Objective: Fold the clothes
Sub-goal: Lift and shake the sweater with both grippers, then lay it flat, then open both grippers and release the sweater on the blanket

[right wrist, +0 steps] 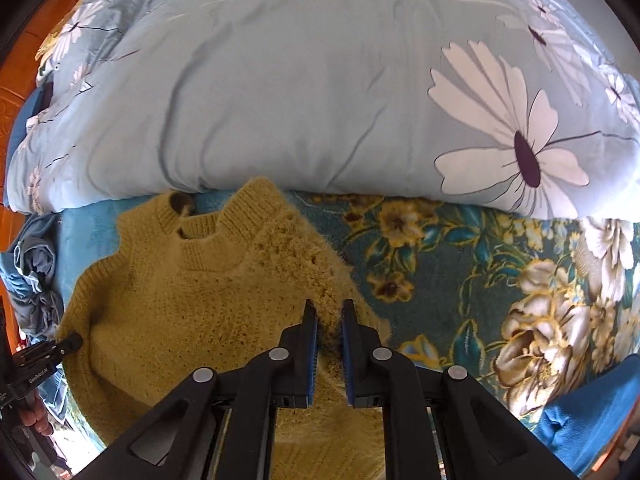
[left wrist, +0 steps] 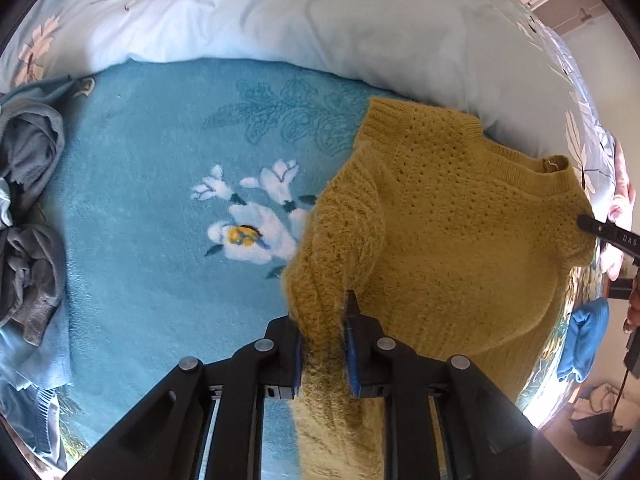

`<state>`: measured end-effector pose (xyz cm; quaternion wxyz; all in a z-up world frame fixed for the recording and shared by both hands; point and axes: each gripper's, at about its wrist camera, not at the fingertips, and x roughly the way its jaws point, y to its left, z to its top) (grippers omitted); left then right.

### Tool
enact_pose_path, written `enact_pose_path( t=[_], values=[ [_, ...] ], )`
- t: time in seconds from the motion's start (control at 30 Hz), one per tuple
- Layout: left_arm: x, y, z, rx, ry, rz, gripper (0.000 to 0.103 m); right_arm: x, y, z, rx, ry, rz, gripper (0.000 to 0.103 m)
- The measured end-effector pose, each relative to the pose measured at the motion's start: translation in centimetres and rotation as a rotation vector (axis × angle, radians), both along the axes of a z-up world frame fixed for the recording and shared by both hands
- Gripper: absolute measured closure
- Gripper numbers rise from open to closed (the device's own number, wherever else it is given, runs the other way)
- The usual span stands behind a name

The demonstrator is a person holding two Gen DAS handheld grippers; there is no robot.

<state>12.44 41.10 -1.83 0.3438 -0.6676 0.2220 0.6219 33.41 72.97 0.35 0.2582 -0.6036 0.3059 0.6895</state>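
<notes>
A mustard-yellow knit sweater [left wrist: 460, 220] lies spread on the bed with its neckline toward the duvet, and the right wrist view also has the sweater [right wrist: 180, 312]. My left gripper [left wrist: 326, 314] points down and is shut on a bunched fold of the knit at the sweater's left side; one fingertip is buried in the fuzz. My right gripper [right wrist: 328, 314] is shut on the knit at the opposite side. Each view catches the other gripper's tip at the sweater's far edge: the right gripper [left wrist: 600, 232] and the left gripper [right wrist: 60, 348].
A teal fleece blanket [left wrist: 160, 200] with a white flower covers the bed; to the right it has a gold floral print [right wrist: 480, 280]. A puffy light-blue duvet [right wrist: 280, 80] lies behind. A heap of grey and blue clothes [left wrist: 28, 200] sits at the left.
</notes>
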Motion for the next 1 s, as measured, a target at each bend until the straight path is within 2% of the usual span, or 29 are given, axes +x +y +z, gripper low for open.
enact_pose_path(
  t=[0.1,0.13,0.17,0.23,0.33,0.43,0.5,0.57,0.73,0.87,0.93,1.0],
  values=[
    [0.2,0.1,0.4,-0.004,-0.005,-0.009,0.076,-0.4,-0.4,0.1,0.022,-0.008,0.020,0.089],
    [0.2,0.2,0.6,-0.002,0.001,-0.013,0.074,-0.5,-0.6,0.4,0.037,0.000,0.025,0.082],
    [0.3,0.1,0.9,0.001,0.010,-0.013,0.067,-0.5,-0.8,0.7,0.046,0.000,0.029,0.077],
    [0.3,0.0,1.2,0.009,0.027,-0.010,0.061,-0.6,-1.1,1.4,0.057,0.007,0.028,0.059],
    [0.4,-0.3,2.1,0.018,0.065,-0.015,0.054,-0.5,-1.4,1.8,0.067,0.010,0.030,0.055],
    [0.7,-0.4,3.2,0.027,0.108,-0.024,0.046,-0.2,-1.9,2.6,0.087,0.020,0.027,0.040],
    [1.1,-0.6,4.3,0.040,0.134,-0.032,0.042,0.1,-2.3,3.5,0.103,0.035,0.023,0.038],
    [1.6,-1.1,5.4,0.066,0.156,-0.040,0.041,0.7,-2.7,4.9,0.117,0.057,0.016,0.036],
    [3.7,-2.7,8.0,0.124,0.245,-0.056,0.040,3.4,-5.1,8.0,0.149,0.132,-0.018,0.022],
    [5.3,-5.0,8.3,0.126,0.207,-0.044,0.040,6.6,-8.4,9.2,0.159,0.176,-0.046,0.016],
    [6.2,-6.3,7.9,0.119,0.184,-0.028,0.040,9.0,-10.9,8.8,0.152,0.184,-0.063,0.008],
    [7.2,-7.9,7.5,0.122,0.156,-0.006,0.040,11.0,-12.9,7.9,0.141,0.177,-0.087,0.005]
  ],
)
